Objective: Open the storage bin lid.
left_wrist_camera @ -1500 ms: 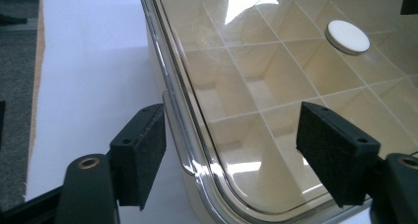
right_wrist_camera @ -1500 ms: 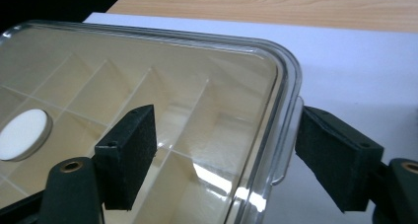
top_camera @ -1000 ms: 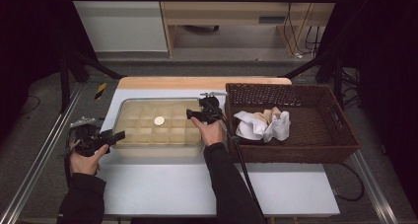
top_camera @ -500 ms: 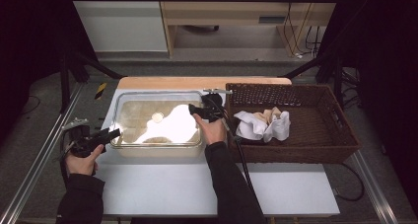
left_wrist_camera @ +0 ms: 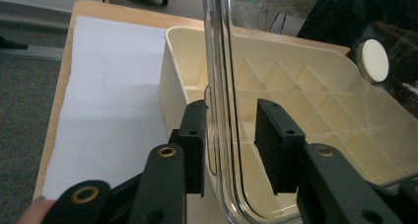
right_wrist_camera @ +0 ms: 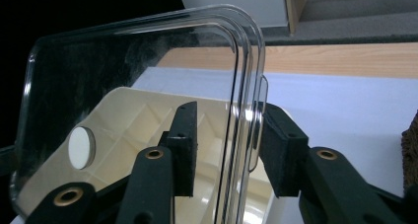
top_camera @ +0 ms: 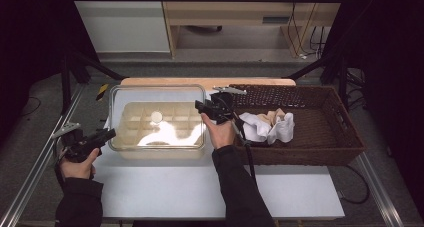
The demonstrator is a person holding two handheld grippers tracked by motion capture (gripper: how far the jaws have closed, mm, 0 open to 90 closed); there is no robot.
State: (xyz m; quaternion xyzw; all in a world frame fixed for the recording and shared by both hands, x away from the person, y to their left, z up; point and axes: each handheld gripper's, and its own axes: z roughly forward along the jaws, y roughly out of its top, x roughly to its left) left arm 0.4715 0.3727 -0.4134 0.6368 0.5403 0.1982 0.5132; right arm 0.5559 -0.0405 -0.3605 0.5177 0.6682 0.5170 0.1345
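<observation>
A clear plastic lid (top_camera: 155, 94) hangs tilted just above a cream box (top_camera: 165, 154) with several compartments, and a white round disc (top_camera: 156, 117) shows on it. My left gripper (top_camera: 111, 133) is at the lid's left edge. In the left gripper view the lid's rim (left_wrist_camera: 222, 46) runs between the jaws of that gripper (left_wrist_camera: 230, 120), which have just been closing, with a gap left on one side. My right gripper (top_camera: 200, 107) is at the lid's right edge. Its jaws (right_wrist_camera: 227, 120) have also been closing around the rim (right_wrist_camera: 123, 71); one pad (right_wrist_camera: 276, 150) touches the lid's tab.
A dark wicker basket (top_camera: 345, 137) stands right of the box with white and beige cloths (top_camera: 267, 126) in it. White paper (top_camera: 190, 187) covers the table in front. A small yellow and black object (top_camera: 102, 91) lies at the far left corner.
The lid lay flat on the box; now it is lifted and tilted. My right gripper has risen with the lid's right edge, and my left gripper has moved in to its left edge.
</observation>
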